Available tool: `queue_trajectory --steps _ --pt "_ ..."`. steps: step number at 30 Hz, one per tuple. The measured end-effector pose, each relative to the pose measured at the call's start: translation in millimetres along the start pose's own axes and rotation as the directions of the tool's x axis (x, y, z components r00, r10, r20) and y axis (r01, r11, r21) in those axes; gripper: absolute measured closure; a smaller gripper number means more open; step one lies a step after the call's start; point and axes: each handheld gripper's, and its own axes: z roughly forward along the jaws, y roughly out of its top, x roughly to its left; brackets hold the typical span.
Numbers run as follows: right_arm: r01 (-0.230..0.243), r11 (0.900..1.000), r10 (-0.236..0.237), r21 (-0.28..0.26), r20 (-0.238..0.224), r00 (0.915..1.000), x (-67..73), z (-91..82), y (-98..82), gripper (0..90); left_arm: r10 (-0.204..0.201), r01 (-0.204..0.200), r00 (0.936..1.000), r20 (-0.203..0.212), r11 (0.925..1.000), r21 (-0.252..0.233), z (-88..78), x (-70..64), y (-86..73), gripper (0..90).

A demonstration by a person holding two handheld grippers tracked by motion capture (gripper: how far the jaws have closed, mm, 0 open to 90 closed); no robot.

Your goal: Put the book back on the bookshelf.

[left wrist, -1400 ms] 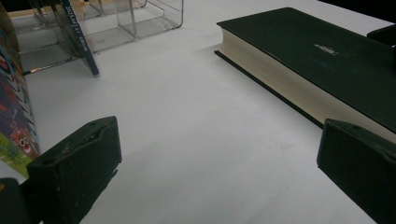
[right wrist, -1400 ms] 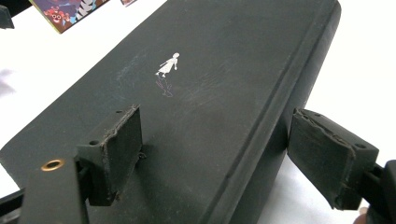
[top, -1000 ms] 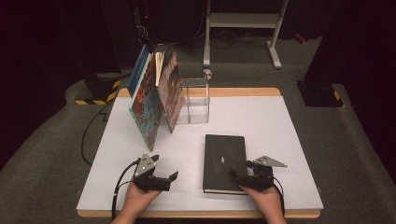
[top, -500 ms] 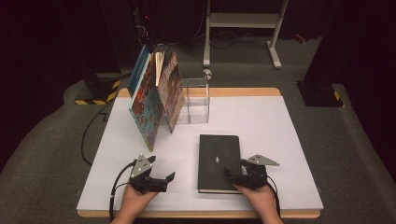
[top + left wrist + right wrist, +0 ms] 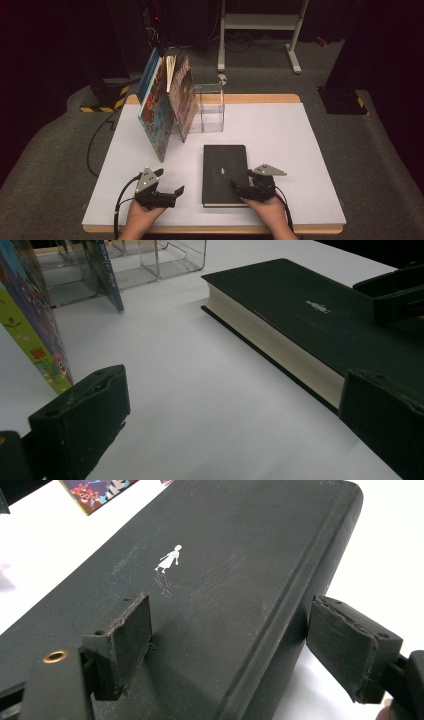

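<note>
A black hardcover book (image 5: 225, 165) lies flat on the white table (image 5: 285, 135), a small white figure on its cover (image 5: 170, 560). My right gripper (image 5: 243, 182) is at the book's near right corner and is open. In the right gripper view (image 5: 235, 625) one pad rests on the cover while the other stands just off the spine edge. My left gripper (image 5: 169, 182) is open on the bare table left of the book. Its wide-apart jaws (image 5: 235, 390) point toward the book's cream page edge (image 5: 270, 340), with one jaw close beside it.
Several colourful picture books (image 5: 162, 107) lean upright at the back left, next to a clear acrylic holder (image 5: 210, 107). Bare white tabletop stretches to the right of the black book. The wooden front edge (image 5: 210, 230) runs just below the person's hands.
The black book has slid to the left across the table, with my right gripper moving along at its near corner. My left gripper has shifted slightly toward the front edge.
</note>
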Motion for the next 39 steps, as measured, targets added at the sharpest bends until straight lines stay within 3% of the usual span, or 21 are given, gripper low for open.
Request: queue_trajectory --steps 8,14,24,31,35,39 --pt "0.017 1.0 -0.017 0.004 -0.032 0.9993 10.4 7.8 1.9 18.2 0.0 0.0 1.0 0.008 1.0 0.009 1.3 -3.5 -1.1 0.7" --pt "0.021 1.0 -0.02 0.002 -0.04 0.999 10.0 7.8 1.7 18.4 -0.001 0.0 0.9999 0.017 0.9998 0.018 4.7 -7.6 -2.8 0.7" --pt "0.024 1.0 -0.024 0.005 -0.055 0.9982 6.5 -5.8 -5.8 21.7 -0.009 0.007 0.9992 0.039 0.9993 0.036 13.8 -16.7 -3.6 1.6" --pt "0.015 1.0 -0.014 0.004 -0.064 0.9979 6.1 -11.6 -10.8 22.0 -0.029 0.024 0.9971 0.071 0.9967 0.078 31.3 -29.1 -4.0 4.8" --pt "0.025 1.0 -0.025 0.003 -0.066 0.9975 6.3 -13.6 -12.0 22.4 -0.059 0.049 0.9953 0.077 0.9915 0.121 46.1 -33.3 -6.4 6.1" --pt "0.029 1.0 -0.028 0.004 -0.071 0.9971 7.1 -14.2 -12.4 22.8 -0.055 0.042 0.9954 0.078 0.9863 0.16 59.1 -37.6 -7.2 6.6"
